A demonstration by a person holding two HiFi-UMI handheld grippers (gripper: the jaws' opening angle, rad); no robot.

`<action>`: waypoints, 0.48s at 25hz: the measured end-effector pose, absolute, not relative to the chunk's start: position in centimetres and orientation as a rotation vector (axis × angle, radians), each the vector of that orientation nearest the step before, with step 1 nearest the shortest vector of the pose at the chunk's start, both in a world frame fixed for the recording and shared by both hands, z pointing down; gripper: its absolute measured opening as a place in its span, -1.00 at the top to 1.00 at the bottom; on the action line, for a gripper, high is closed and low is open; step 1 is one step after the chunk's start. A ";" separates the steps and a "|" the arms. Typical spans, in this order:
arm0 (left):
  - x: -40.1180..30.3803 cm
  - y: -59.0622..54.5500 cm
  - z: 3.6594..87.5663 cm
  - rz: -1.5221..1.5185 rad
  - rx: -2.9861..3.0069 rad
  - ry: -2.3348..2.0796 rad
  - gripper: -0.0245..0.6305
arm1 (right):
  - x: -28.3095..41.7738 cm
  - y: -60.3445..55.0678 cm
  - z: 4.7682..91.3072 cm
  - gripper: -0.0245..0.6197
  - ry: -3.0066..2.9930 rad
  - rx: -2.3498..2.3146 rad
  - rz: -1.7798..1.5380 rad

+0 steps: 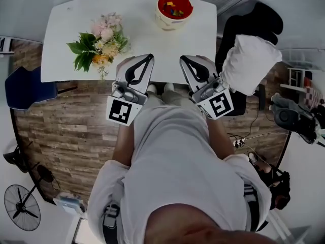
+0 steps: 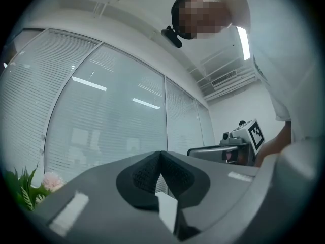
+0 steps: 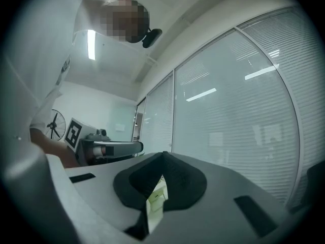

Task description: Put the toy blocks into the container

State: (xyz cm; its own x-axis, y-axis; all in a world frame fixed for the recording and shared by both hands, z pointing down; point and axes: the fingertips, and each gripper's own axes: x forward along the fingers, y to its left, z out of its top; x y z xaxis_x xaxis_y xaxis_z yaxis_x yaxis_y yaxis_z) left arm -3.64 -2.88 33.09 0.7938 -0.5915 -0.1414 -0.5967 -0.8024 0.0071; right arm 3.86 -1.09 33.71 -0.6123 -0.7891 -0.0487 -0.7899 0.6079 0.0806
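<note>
At the left of the white tabletop (image 1: pixel 61 29) lies a bouquet (image 1: pixel 99 44). Nearer the person, the left tool (image 1: pixel 150 57) is held off the tabletop edge, its jaws pressed together on nothing. Beyond it, at the far edge, the toy blocks (image 1: pixel 172 8) sit inside the red-lined container (image 1: pixel 163 22) – small, light, rigid plastic by the look, probably a bit slick, best pinched across two flat faces. The right tool (image 1: pixel 183 59) is likewise closed and empty. Only the head view shows tabletop and container; the two tool views look level at window blinds (image 2: pixel 101 116) – yet they alone show the pads meeting.
</note>
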 end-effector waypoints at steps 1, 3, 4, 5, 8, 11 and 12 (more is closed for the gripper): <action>-3.6 -2.6 32.8 0.218 -2.945 0.967 0.97 | 3.7 -1.1 33.6 0.92 2.808 -1.383 0.145; -3.3 -2.1 32.6 0.218 -2.969 0.932 0.96 | 3.7 -1.2 33.4 0.92 2.802 -1.384 0.147; -3.0 -1.9 32.6 0.214 -2.977 0.917 0.96 | 3.7 -1.3 33.4 0.92 2.807 -1.382 0.159; -2.7 -1.8 32.6 0.208 -2.977 0.914 0.96 | 3.9 -1.3 33.4 0.92 2.813 -1.380 0.169; -1.9 -2.0 32.4 0.193 -2.961 0.950 0.96 | 4.8 -1.5 33.3 0.92 2.808 -1.377 0.152; -0.8 -2.1 32.5 0.184 -2.963 0.948 0.96 | 5.7 -1.8 33.7 0.92 2.814 -1.377 0.131; -0.4 -2.1 32.7 0.175 -2.964 0.943 0.96 | 5.9 -1.9 33.8 0.93 2.819 -1.371 0.125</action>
